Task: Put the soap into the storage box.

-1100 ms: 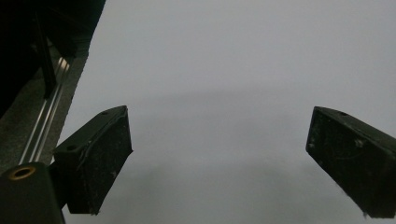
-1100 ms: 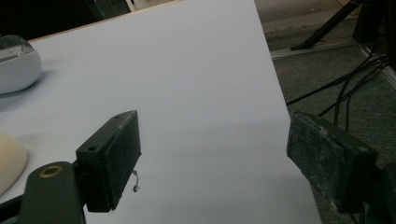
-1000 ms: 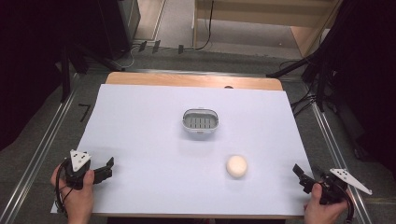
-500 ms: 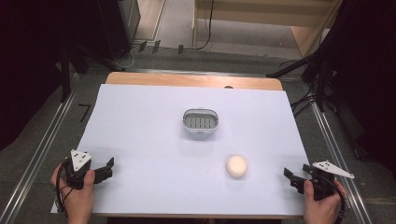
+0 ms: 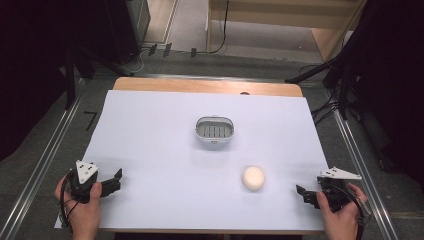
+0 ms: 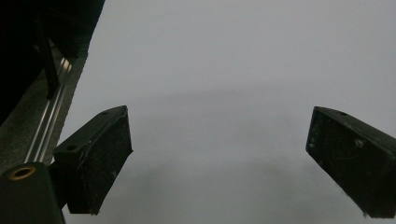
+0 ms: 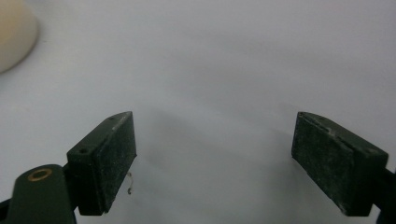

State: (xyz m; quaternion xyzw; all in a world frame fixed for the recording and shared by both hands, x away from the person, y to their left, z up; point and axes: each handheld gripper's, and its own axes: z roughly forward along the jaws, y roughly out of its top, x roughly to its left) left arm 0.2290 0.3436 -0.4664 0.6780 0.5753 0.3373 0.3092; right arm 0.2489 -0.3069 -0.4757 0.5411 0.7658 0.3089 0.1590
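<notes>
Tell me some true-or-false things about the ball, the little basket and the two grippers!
1. The cream ball lies inside the grey basket. False: it lies on the white sheet, apart from the basket and nearer the person.
2. The right gripper has nothing between its jaws. True.
3. The left gripper is shut tight. False: its jaws stand wide apart over the bare sheet.
4. The ball is closer to the right gripper than to the left one. True.
5. The basket is tipped on its side. False: it sits upright with its opening facing up.
</notes>
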